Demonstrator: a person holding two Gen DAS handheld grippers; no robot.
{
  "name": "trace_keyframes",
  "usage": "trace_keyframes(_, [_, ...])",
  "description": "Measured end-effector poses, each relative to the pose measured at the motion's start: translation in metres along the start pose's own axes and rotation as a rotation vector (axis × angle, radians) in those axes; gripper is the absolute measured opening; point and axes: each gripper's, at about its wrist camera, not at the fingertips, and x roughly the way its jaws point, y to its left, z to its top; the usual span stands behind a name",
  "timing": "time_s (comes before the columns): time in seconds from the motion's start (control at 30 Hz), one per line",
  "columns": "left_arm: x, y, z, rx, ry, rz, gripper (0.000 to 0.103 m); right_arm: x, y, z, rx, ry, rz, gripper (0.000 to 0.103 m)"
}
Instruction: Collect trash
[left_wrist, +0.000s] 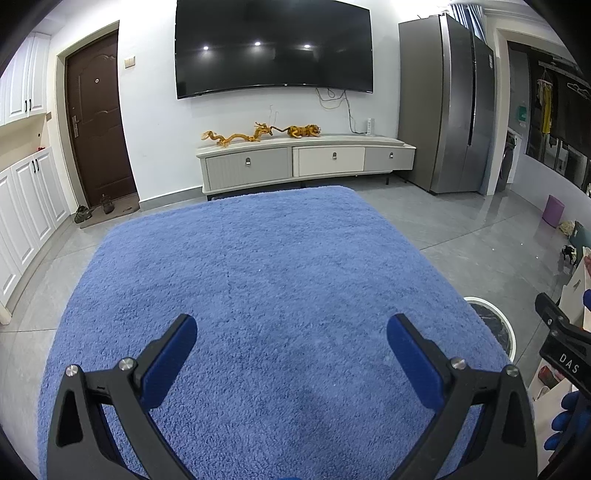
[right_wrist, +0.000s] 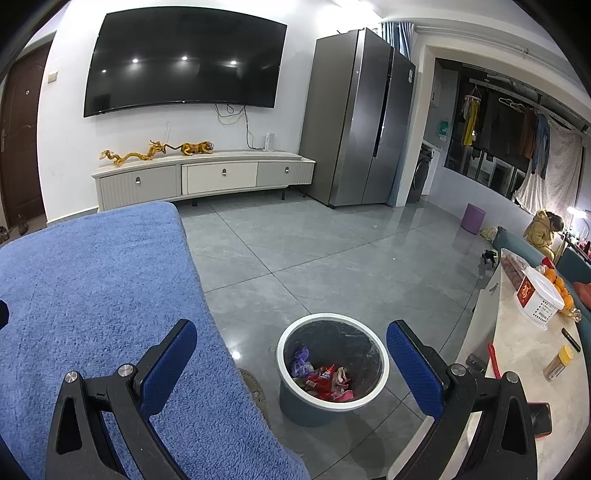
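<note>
Left wrist view: our left gripper (left_wrist: 291, 332) hangs over the blue towel (left_wrist: 258, 295) with its blue pads (left_wrist: 168, 360) spread wide and nothing between them. The towel covers whatever lies beneath it, so we cannot tell what kind of surface carries it. At the right edge only a sliver of the bin (left_wrist: 496, 325) shows past the towel, and our right gripper (left_wrist: 561, 339) is cut off by the frame, with a blue-gloved hand (left_wrist: 569, 421) partly visible below it.

Right wrist view: our right gripper (right_wrist: 291, 334) is likewise spread and empty, held above the floor (right_wrist: 332, 251) with the bin (right_wrist: 332, 398) between its fingers in the picture. The trash (right_wrist: 325, 376) lies inside the bin: a purple wrapper, red wrappers and something pink, too crumpled for us to read or count. A round ribbed thing just left of the bin is half hidden under the towel's (right_wrist: 96, 295) edge, and we cannot name it.

To the right, the counter (right_wrist: 524, 354) carries a white basket (right_wrist: 541, 295) with oranges (right_wrist: 557, 286) behind it and a small jar (right_wrist: 559, 362); its near end is hidden by the gripper. Beyond stand the television (right_wrist: 184, 59), the low cabinet (right_wrist: 203, 177) and the refrigerator (right_wrist: 354, 118). A person (right_wrist: 543, 229) sits far right, small and partly cut off.
</note>
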Motion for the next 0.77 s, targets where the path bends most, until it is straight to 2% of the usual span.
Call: trace_keyframes(0.77, [0.0004,-0.0015,-0.0011,0.006,0.008,-0.005,0.103,-0.0013,0.0013,0.0056,-0.003,0.002,0.006,0.103])
